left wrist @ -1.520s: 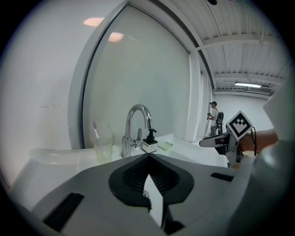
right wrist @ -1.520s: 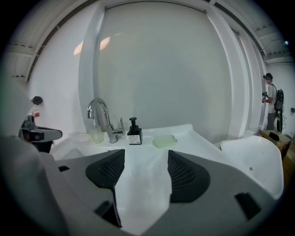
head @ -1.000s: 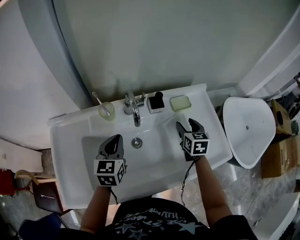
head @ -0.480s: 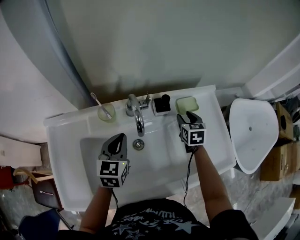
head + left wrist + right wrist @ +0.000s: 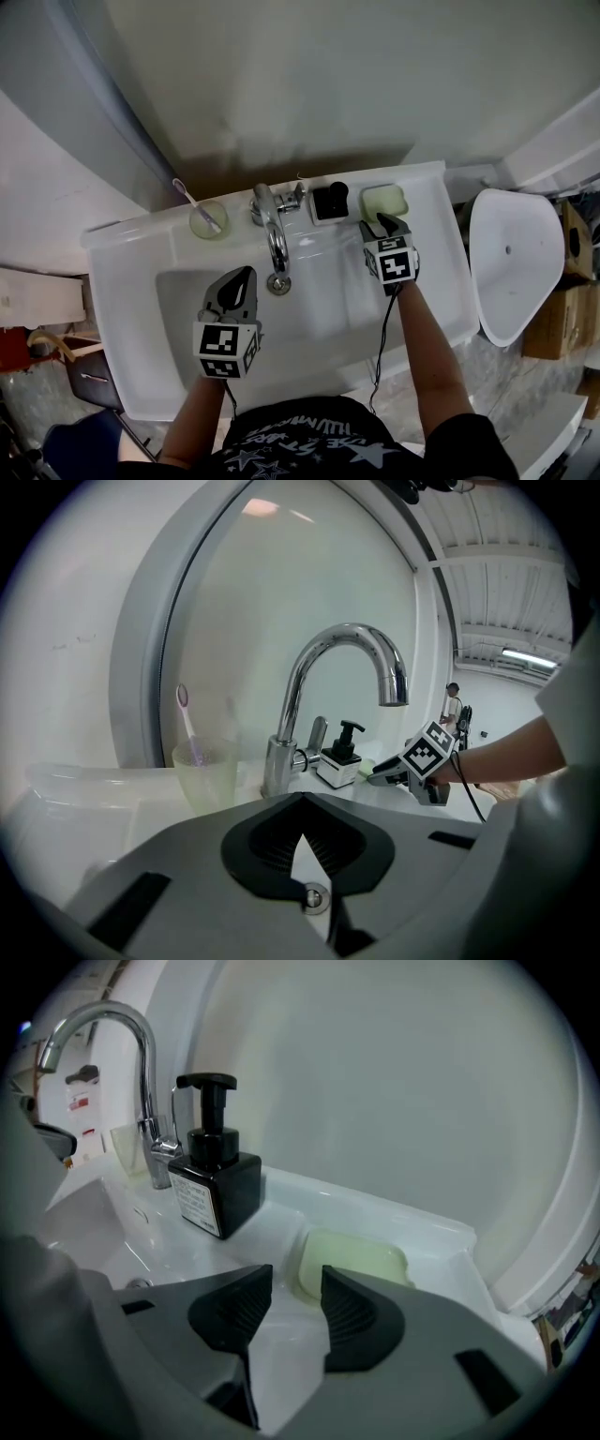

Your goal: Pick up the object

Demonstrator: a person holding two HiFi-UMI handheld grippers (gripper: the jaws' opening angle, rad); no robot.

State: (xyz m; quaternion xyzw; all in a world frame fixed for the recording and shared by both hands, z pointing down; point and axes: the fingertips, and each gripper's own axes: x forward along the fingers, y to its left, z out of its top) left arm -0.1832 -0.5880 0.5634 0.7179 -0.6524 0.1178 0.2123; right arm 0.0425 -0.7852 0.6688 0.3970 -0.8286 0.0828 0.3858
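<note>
At right jaws: right gripper [image 5: 295, 1288] narrowly parted, empty.
Just beyond: pale green rounded soap bar [image 5: 361, 1258] on white table's [image 5: 436, 1237] back ledge.
Handling: likely light, hard, slippery; pinch across long sides.
Other side: left gripper [image 5: 302, 808], jaws together, empty.

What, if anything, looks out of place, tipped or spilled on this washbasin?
Nothing stands out: the toothbrush stands in its cup, the soap dispenser is upright, and the soap bar lies flat on the ledge.

Near edge of soap [image 5: 364, 1260] behind fingers [image 5: 353, 1314] of right gripper [image 5: 296, 1281]
</note>
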